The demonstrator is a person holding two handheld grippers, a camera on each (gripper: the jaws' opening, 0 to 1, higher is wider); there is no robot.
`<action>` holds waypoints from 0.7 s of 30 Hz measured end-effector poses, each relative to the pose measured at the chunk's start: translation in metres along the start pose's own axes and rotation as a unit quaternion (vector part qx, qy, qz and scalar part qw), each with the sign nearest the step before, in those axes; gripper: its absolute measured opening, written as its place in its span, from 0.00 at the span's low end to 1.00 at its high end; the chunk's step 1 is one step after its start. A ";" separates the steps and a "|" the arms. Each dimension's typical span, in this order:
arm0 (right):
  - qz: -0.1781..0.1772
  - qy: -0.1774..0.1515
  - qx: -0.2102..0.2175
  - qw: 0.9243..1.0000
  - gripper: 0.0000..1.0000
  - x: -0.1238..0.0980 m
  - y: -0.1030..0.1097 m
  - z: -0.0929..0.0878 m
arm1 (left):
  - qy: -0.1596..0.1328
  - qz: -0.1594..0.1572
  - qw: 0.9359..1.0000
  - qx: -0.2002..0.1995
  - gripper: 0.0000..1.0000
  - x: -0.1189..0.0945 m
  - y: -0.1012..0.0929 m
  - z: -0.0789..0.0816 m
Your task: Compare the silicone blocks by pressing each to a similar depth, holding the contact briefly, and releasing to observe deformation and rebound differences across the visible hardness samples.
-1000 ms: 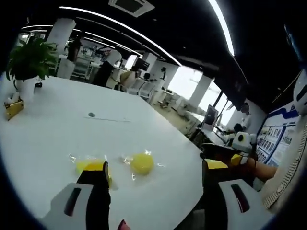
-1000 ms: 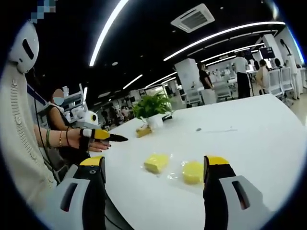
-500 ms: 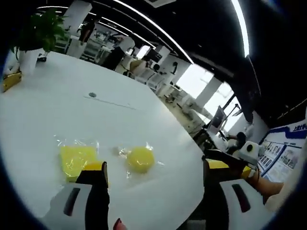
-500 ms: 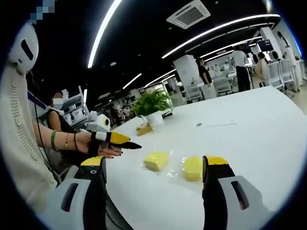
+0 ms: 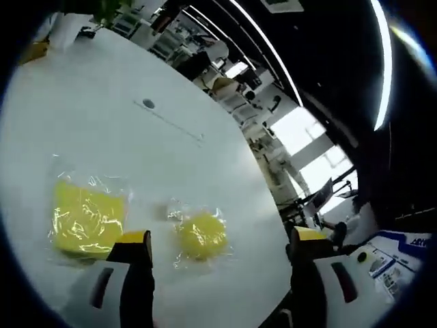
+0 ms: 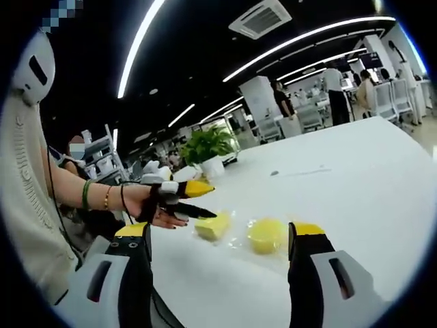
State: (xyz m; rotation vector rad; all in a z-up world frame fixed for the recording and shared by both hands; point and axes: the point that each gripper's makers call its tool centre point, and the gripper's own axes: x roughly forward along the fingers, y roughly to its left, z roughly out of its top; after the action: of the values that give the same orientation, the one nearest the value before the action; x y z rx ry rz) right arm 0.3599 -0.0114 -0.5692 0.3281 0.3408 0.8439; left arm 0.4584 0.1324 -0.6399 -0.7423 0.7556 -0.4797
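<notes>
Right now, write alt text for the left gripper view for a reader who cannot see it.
Two yellow silicone samples in clear wrap lie on a white table: a square block and a round block. The left gripper hangs over them with its jaws open, the round block between them. An office with ceiling light strips lies behind.

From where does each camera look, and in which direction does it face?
Left gripper view: rides on the left tool, tilted down at the table; its two open jaws rise from below, over the square block and round block.
Right gripper view: rides on the right tool, facing across the table; open jaws, the person's hand and sleeve show.
Shared: both blocks, the table, the plant.
</notes>
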 end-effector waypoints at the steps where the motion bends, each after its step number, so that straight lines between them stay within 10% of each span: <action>1: -0.001 0.001 0.002 1.000 0.76 0.000 -0.001 -0.001 | 0.001 0.003 1.000 -0.001 0.81 0.003 0.001 0.000; 21: -0.027 0.005 0.034 0.999 0.76 0.000 -0.027 -0.013 | -0.004 0.029 0.982 -0.184 0.78 0.070 0.040 0.005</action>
State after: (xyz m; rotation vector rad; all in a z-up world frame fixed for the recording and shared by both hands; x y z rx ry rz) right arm 0.3723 -0.0257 -0.5923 0.3772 0.3872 0.7826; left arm 0.5120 0.1169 -0.6976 -1.0630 0.8678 -0.2852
